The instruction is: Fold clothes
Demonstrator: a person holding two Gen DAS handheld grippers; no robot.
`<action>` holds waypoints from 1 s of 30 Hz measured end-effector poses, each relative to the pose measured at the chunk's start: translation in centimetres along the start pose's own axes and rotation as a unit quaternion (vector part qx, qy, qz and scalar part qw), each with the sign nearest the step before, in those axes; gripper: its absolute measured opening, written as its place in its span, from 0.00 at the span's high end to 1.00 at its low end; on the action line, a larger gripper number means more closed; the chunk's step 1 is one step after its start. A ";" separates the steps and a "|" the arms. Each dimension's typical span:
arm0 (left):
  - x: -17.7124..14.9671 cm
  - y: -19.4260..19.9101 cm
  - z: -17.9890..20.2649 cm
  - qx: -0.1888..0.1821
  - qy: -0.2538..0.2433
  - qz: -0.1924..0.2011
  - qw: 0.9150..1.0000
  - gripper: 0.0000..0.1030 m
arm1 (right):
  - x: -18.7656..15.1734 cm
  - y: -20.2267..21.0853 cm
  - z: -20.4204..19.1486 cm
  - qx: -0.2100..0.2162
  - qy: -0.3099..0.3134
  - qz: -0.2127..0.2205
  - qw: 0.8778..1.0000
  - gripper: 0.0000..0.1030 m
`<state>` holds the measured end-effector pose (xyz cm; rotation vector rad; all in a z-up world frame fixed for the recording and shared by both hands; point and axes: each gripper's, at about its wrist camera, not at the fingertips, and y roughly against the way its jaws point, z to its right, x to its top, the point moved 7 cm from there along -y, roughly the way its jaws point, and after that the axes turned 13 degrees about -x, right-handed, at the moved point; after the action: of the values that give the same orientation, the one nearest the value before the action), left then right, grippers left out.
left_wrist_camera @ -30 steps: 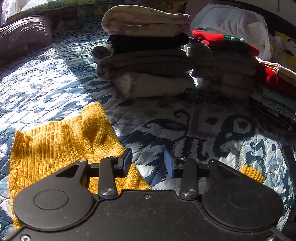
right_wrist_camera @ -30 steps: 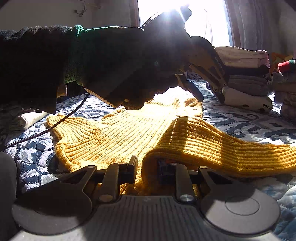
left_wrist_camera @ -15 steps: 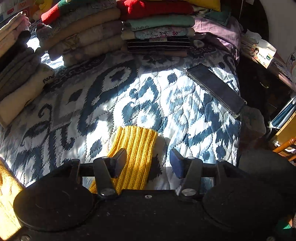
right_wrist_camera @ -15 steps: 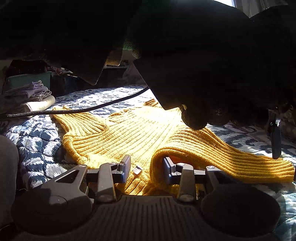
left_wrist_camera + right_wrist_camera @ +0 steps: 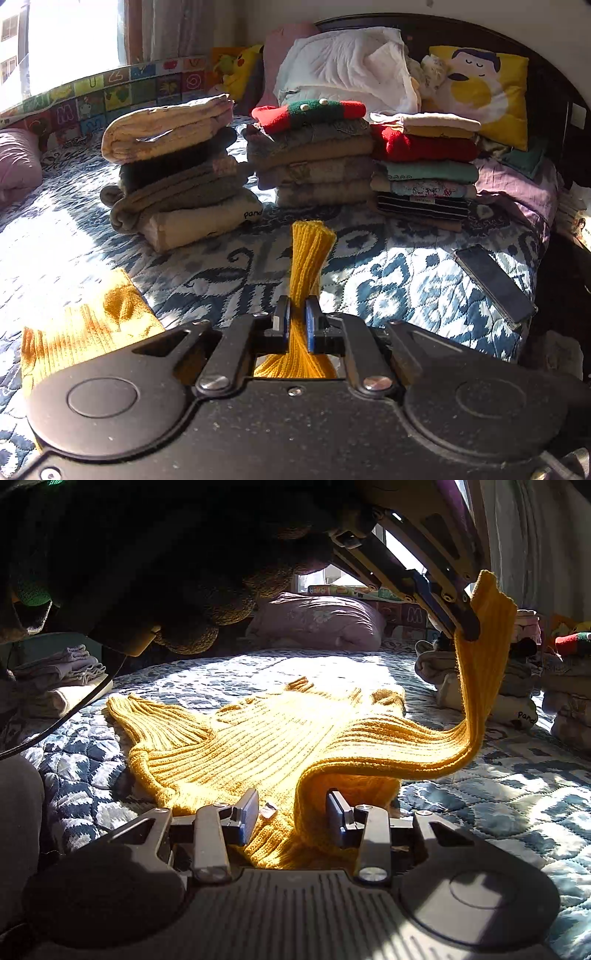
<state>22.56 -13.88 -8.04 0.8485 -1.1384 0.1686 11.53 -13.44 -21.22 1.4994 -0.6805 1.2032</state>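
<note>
Our left gripper [image 5: 296, 325] is clenched on the cuff end of the yellow sweater's sleeve [image 5: 309, 254], the ribbed knit bunched between the blue pads and poking out past them. From the right wrist view we see that same sleeve lifted off the bed and hanging in a curve from the left tool down to the sweater's shoulder. Our right gripper [image 5: 291, 812] sits low at the near edge of the yellow sweater [image 5: 258, 738] with its fingers spread apart; the base of the raised sleeve lies between them, though we cannot tell whether either pad touches it. The sweater's body lies flat on the blue-and-white quilt [image 5: 388, 273], its other sleeve stretched out to the left. Beyond the held cuff, we see three stacks of folded clothes [image 5: 317, 162] standing side by side on the quilt near the head of the bed, with a white bundle and a yellow cartoon pillow [image 5: 484, 88] behind them. A dark phone [image 5: 495, 284] lies on the quilt to the right, well apart from the sweater.
</note>
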 end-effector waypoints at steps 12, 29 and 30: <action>-9.8 17.1 -13.0 0.095 0.313 0.208 0.922 0.94 | 0.3 2.0 1.8 -0.041 -0.019 0.013 0.999 0.57; -19.7 17.1 -16.3 0.120 0.471 0.179 0.855 0.52 | -0.9 1.5 -0.2 -0.044 0.046 0.012 0.998 0.42; -19.7 17.0 -16.5 0.124 0.474 0.182 0.852 0.52 | -0.8 1.5 -0.1 -0.050 0.043 0.014 0.998 0.42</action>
<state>16.91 14.50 -18.68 0.6231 -0.3143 0.9605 9.91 -13.96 -21.43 1.3518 -0.6966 1.2291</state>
